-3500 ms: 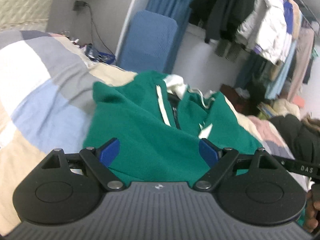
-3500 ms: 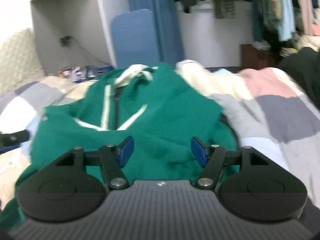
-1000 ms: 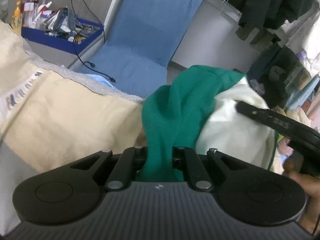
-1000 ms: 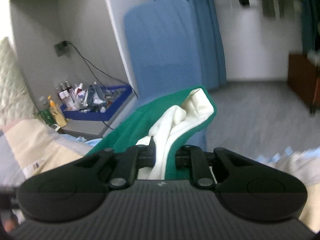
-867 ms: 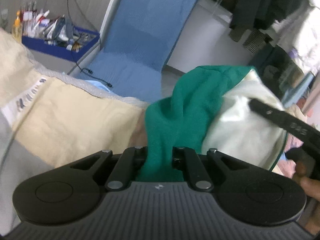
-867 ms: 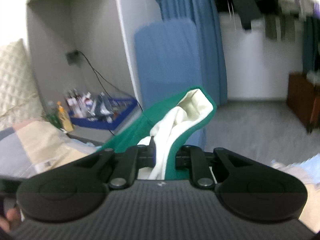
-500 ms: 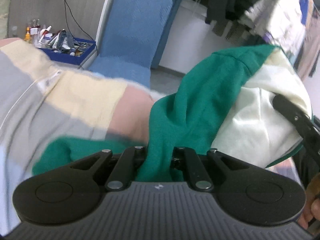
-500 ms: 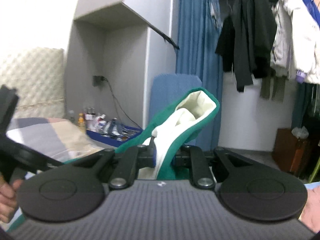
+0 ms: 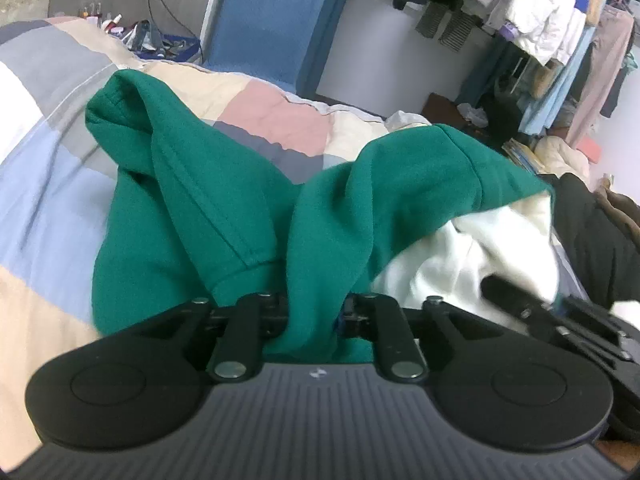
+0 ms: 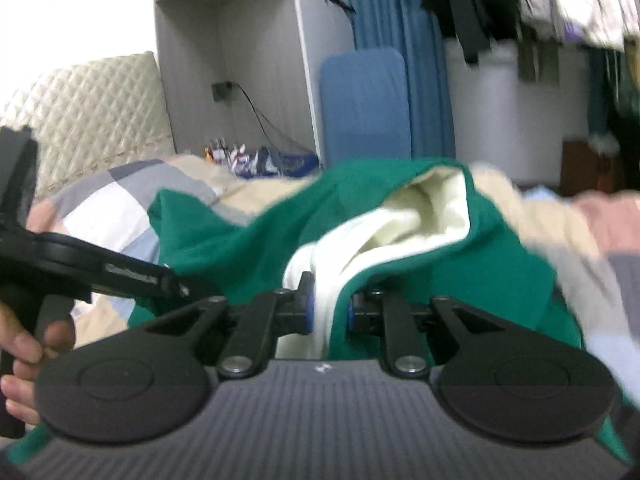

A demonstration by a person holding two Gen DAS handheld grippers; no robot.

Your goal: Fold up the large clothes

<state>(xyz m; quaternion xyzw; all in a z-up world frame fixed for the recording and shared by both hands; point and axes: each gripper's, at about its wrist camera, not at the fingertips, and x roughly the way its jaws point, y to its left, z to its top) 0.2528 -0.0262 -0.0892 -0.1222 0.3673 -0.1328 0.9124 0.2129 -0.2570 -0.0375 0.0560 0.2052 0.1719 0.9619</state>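
Here green hoodie (image 9: 224,208) lies draped over patchwork bed (image 9: 48,184), cream lining upturned. Bunched green fabric is gripped in left gripper (image 9: 314,314), hem edge in right gripper (image 10: 330,308); both jaws are easing apart, cloth between, probably so fold is laid down.

A home bedroom: a bed under a patchwork quilt in pastel squares (image 9: 48,184), a quilted cream headboard (image 10: 88,116), and a rail of hanging clothes (image 9: 540,28).
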